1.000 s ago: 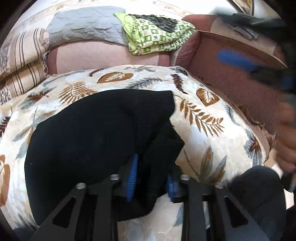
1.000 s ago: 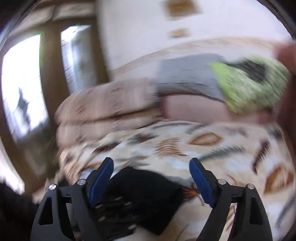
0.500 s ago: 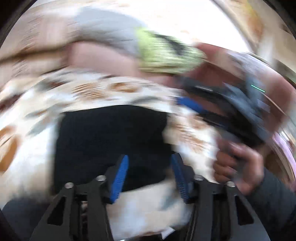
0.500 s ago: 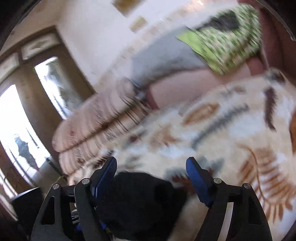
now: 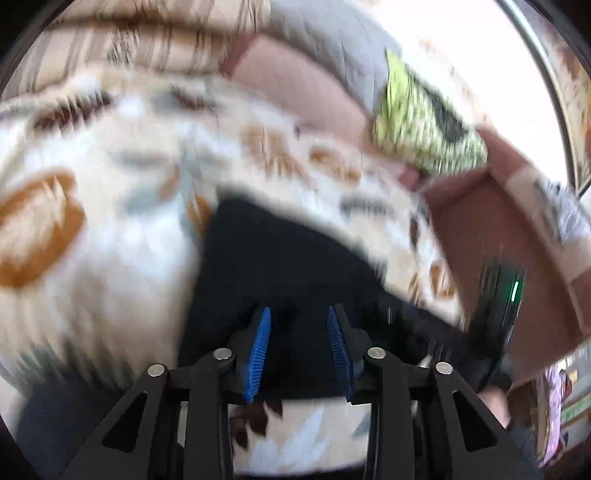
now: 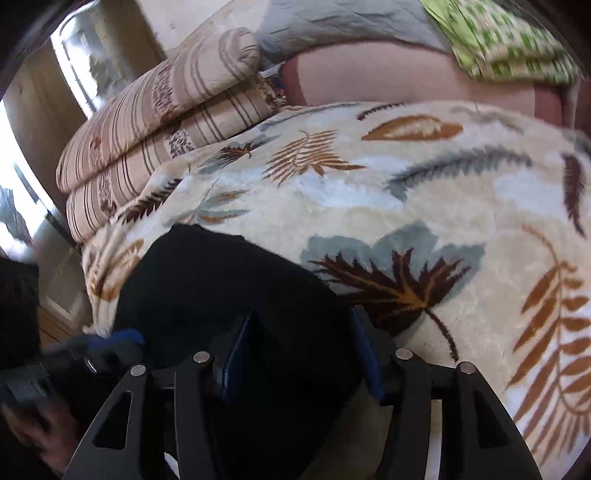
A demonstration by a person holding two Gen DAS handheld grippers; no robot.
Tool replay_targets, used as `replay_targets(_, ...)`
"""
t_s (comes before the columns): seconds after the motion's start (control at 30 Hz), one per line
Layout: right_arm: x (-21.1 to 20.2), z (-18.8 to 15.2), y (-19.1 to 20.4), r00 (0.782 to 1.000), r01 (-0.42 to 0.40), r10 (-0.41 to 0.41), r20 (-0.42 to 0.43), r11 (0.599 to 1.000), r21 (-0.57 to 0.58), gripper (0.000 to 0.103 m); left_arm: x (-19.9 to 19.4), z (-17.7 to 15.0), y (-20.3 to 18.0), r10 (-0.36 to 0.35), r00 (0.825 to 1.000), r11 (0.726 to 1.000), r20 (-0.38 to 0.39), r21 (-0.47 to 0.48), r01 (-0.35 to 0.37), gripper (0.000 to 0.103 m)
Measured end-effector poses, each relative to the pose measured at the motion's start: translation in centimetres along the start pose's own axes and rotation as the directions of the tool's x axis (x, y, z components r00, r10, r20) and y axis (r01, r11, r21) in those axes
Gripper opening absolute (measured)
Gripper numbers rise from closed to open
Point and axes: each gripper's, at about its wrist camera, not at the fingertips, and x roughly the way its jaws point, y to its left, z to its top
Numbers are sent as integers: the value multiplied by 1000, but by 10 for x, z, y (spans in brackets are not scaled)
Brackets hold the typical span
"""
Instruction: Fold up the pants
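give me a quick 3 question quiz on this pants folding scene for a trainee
1. True or false: the black pants lie on a leaf-print blanket.
2. Multiple choice: the green patterned cloth sits A) under the pants, B) far behind them, by the grey quilt, C) in the right tool.
3. What is between the pads of the right tool as it closes?

Key: 1 true. 2 B. 3 black pants fabric.

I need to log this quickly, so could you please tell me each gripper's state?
Left gripper: opening, nothing pinched, over the black pants.
Right gripper: closing around the pants; grip cannot be told.
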Motion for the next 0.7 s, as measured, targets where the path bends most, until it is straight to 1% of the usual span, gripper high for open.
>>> replay_targets(0.03,-6,-1,0,1000,2,-2,13,1000,1,54,-3,12,2,-1,1000,1000,29,11,1,47)
replay_targets(0.07,-13,-1,1,999,-3,3,37,1000,16,55,-4,26,4,-8,999,1000,42,18,8,49)
replay_targets(0.1,-20,2,-1,998,-8,6,62,1000,26,55,0,37,6,-24,999,1000,31,14,24,49)
replay_targets(0.13,-37,1,3,992,-14,11,129,1000,26,56,7,46,7,-47,999,999,7,6,47,49)
replay_targets(0.17,-51,-3,10,982,-23,21,185,1000,9,56,23,55,10,-87,996,996,-37,-9,86,49)
replay_targets(0.2,-67,-9,20,969,-46,50,243,999,-21,56,34,58,13,-92,994,996,-64,-20,90,49)
replay_targets(0.23,-76,-17,31,959,-82,91,269,996,-44,56,50,61,18,-75,992,997,-98,-29,72,48)
replay_targets(0.27,-77,-23,39,958,-111,121,260,992,-56,55,72,61,28,-31,988,999,-150,-32,27,45)
replay_targets(0.3,-72,-32,48,968,-117,127,217,992,-57,54,83,60,35,-11,985,999,-171,-34,5,39)
replay_targets(0.33,-63,-40,52,982,-97,102,161,994,-42,55,90,62,42,-17,985,998,-174,-60,6,39)
replay_targets(0.37,-48,-50,52,996,-55,55,73,998,1,55,90,65,45,-31,985,997,-167,-78,18,40)
replay_targets(0.4,-37,-60,50,999,-32,31,26,999,38,55,89,67,47,-41,985,996,-166,-81,27,40)
replay_targets(0.43,-41,-63,52,998,-26,24,65,999,38,55,90,68,50,-46,985,996,-168,-83,32,40)
replay_targets(0.5,-43,-62,49,997,-39,35,69,997,59,55,82,70,54,-76,986,993,-148,-105,61,40)
replay_targets(0.53,-44,-62,47,996,-55,50,73,996,72,55,72,72,59,-100,988,988,-119,-127,85,41)
replay_targets(0.57,-49,-60,43,993,-85,77,91,992,98,55,64,71,61,-104,989,987,-107,-137,89,50)
replay_targets(0.6,-59,-59,39,986,-116,100,133,986,119,54,54,69,63,-81,993,987,-86,-143,68,68)
replay_targets(0.63,-71,-58,35,976,-137,112,188,982,128,59,44,65,65,-54,996,988,-70,-147,43,77)
replay_targets(0.67,-85,-57,31,960,-126,85,268,982,138,67,35,60,69,-19,998,987,-54,-160,10,81)
replay_targets(0.7,-96,-57,23,943,-72,13,332,983,167,87,31,55,75,5,998,981,-66,-192,-17,81)
